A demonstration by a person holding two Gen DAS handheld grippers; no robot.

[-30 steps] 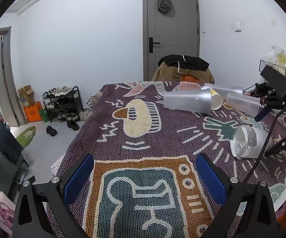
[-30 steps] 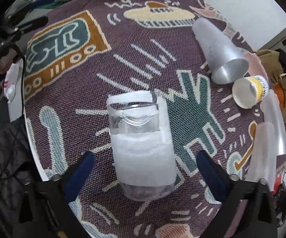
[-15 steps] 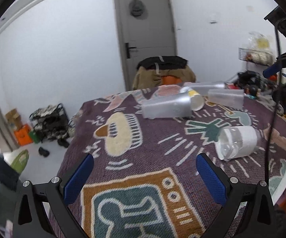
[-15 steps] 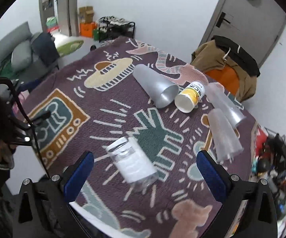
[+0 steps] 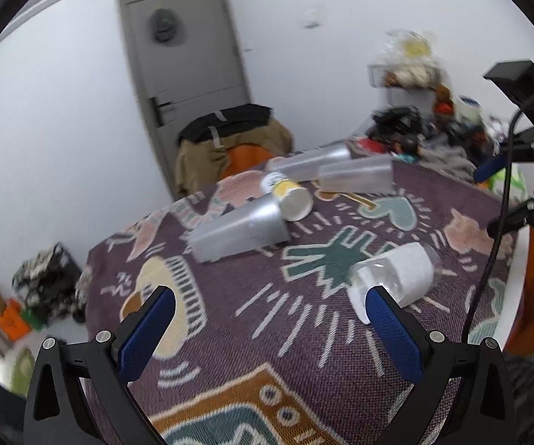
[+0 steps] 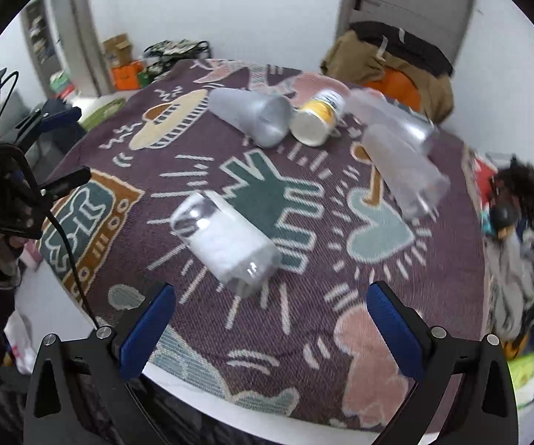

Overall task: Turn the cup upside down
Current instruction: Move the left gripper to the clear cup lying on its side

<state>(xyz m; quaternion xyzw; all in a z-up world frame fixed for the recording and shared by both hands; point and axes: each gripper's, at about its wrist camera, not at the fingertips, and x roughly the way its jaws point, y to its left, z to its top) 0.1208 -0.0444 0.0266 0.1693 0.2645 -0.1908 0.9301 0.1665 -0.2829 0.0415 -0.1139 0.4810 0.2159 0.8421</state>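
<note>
A clear cup with a white sleeve [image 6: 226, 241] lies on its side on the patterned cloth; it also shows in the left wrist view [image 5: 396, 278], just past my left gripper's right finger. My left gripper [image 5: 270, 328] is open and empty, above the cloth. My right gripper [image 6: 270, 328] is open and empty, near the table's front edge, with the cup a short way ahead of it. The left gripper's body shows at the left edge of the right wrist view [image 6: 11, 181].
Other cups lie on their sides farther back: a silver one [image 6: 256, 118], a yellow paper one [image 6: 315, 118] and two frosted ones [image 6: 404, 170]. A chair with clothes [image 6: 389, 63] stands behind the table. Clutter [image 6: 515, 215] lies at the right.
Both grippers have swung round and lowered; the right one is now closer to the sleeved cup. The cup lies where it was, still on its side.
</note>
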